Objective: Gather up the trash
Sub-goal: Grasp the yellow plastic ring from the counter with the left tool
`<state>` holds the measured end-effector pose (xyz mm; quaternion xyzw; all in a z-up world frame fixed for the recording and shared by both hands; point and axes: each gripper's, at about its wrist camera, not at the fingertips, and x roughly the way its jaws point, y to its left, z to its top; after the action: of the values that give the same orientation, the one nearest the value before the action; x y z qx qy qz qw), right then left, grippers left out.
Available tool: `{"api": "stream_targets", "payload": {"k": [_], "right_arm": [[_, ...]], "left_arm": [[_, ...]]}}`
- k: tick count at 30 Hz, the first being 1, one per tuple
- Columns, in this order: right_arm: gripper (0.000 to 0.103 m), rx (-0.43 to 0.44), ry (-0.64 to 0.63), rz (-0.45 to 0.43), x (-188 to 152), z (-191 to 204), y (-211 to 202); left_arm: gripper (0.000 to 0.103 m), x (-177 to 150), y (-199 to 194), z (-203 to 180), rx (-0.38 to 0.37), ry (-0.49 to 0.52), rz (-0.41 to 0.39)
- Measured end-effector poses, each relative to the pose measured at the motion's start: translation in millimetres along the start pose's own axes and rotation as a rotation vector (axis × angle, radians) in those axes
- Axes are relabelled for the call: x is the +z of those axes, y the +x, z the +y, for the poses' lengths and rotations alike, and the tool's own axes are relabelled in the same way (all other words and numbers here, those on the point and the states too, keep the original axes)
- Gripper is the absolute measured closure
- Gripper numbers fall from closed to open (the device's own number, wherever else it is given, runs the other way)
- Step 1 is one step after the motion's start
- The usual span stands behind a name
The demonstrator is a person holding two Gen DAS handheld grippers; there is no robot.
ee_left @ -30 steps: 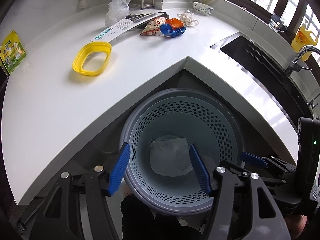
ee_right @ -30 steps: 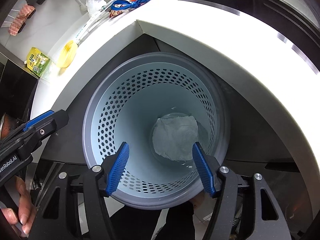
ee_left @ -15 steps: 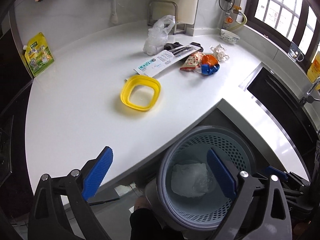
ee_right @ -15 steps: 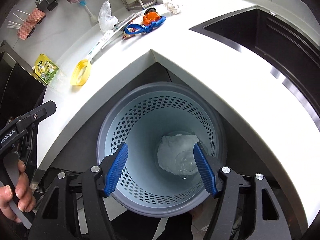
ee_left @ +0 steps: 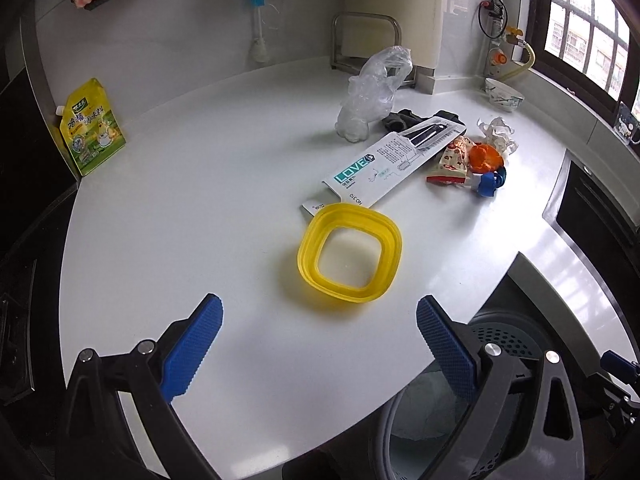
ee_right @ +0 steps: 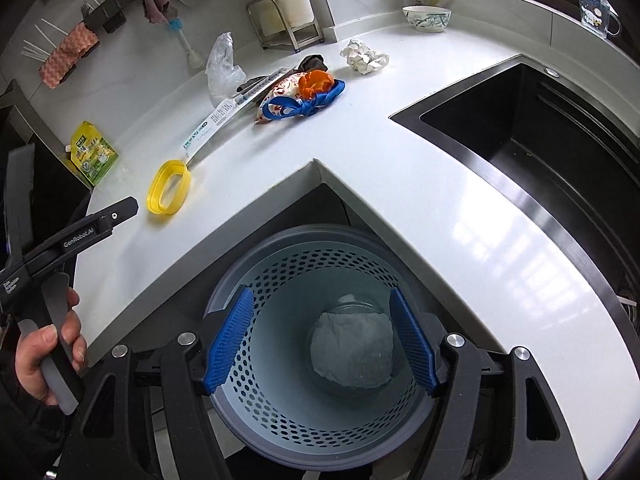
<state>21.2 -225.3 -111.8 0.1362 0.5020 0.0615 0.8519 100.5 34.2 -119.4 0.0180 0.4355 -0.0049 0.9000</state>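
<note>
Below the counter, the left tool [ee_left: 318,344], spread wide and empty, hides much of the bin [ee_left: 504,334].

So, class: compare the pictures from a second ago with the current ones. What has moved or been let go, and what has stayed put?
The left gripper has swung from over the bin to the counter, facing the yellow ring, jaws now wide and empty. The right gripper has risen above the bin, its jaws opening, empty. The white wad in the bin and the counter litter lie unchanged.
</note>
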Motion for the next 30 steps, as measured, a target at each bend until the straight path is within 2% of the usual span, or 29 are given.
{"api": "stream_targets", "payload": {"k": [10,15,22,24,28,30], "right_arm": [[0.035,-0.021,0.048,0.022,4,-6,13],[0.035,-0.031,0.065,0.017,8,-10,17],[0.035,-0.04,0.069,0.018,15,-12,22],[0.035,-0.04,0.074,0.018,17,-12,24],[0.035,-0.042,0.072,0.017,22,-11,28],[0.035,-0.043,0.069,0.01,27,-9,30]], "left_arm": [[0.007,8,42,-15,-0.051,0.04,0.042],[0.007,13,61,-16,-0.092,0.025,0.072],[0.009,17,71,-18,-0.118,0.008,0.066],[0.013,17,73,-18,-0.113,0.012,0.061],[0.033,21,71,-18,-0.118,0.025,0.052],[0.033,23,70,-16,-0.136,0.017,0.056]]}}
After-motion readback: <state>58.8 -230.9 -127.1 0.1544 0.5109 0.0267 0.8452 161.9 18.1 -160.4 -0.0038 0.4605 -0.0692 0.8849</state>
